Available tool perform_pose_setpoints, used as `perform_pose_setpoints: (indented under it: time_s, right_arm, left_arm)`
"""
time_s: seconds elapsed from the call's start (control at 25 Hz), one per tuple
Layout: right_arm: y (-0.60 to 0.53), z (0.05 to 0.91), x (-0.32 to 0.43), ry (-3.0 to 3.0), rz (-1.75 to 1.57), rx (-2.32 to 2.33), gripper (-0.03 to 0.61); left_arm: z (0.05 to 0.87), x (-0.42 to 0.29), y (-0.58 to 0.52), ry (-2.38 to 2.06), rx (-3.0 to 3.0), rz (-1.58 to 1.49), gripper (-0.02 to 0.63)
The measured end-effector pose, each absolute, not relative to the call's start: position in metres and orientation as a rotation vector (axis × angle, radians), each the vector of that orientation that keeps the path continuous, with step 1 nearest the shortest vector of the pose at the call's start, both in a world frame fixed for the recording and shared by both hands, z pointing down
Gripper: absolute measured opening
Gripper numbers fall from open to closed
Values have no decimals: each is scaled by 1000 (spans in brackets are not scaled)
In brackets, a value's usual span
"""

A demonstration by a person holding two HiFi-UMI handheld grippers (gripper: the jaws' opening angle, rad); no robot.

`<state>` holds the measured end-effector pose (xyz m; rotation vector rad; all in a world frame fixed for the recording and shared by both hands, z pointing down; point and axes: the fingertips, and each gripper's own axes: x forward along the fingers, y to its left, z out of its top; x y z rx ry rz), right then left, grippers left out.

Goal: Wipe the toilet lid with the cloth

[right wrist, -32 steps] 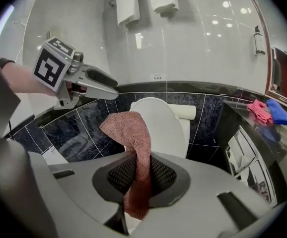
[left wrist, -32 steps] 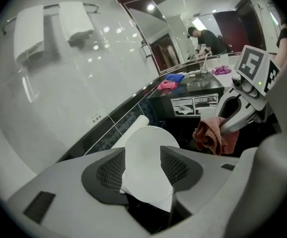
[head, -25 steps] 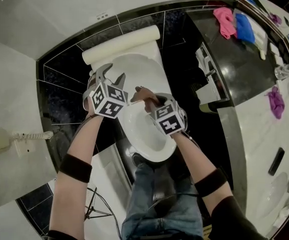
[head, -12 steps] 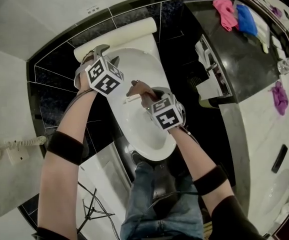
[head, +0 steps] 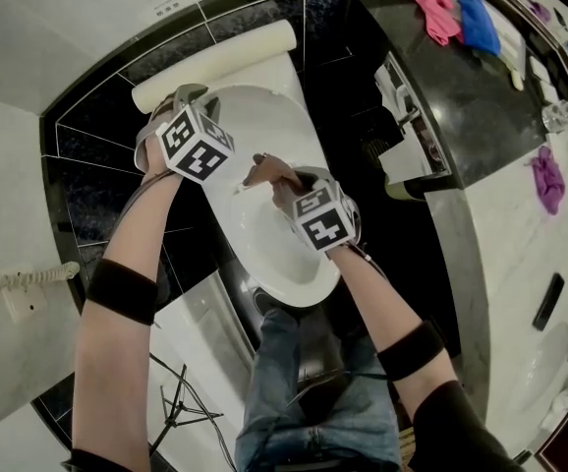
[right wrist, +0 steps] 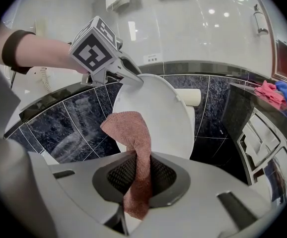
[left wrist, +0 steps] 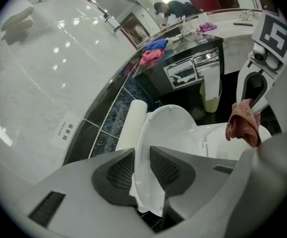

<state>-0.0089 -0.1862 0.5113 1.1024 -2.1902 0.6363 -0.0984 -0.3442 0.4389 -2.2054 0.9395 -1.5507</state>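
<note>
**A:** Where are lid and cloth?

**B:** Lid [left wrist: 169,125] stands raised at the toilet's rear. The left gripper [left wrist: 142,176], its jaws having just closed in, clamps the upper rim. The right gripper [right wrist: 141,175] pinches the cloth [right wrist: 132,133] before the lid's face.

**A:** Handling?

**B:** Probably: lid stiff, glossy, slippery and hinged, so steady it by the rim. Cloth soft and light. Black tiled wall [right wrist: 59,128] lies close behind.

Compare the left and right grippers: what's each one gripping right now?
The left gripper's jaws have just been closing on the raised toilet lid's rim; the right gripper clamps the reddish cloth. The left gripper sits at the lid's upper edge, the right gripper lower, facing it. Both hold something.
</note>
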Motion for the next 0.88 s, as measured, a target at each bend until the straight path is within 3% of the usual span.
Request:
perform_pose_setpoints:
  time_s: [0.88]
  right_arm:
    - [-104, 485, 35, -2211, 636, 1092, 74]
  left_arm:
    - [421, -75, -216, 1087, -2176, -1463, 77]
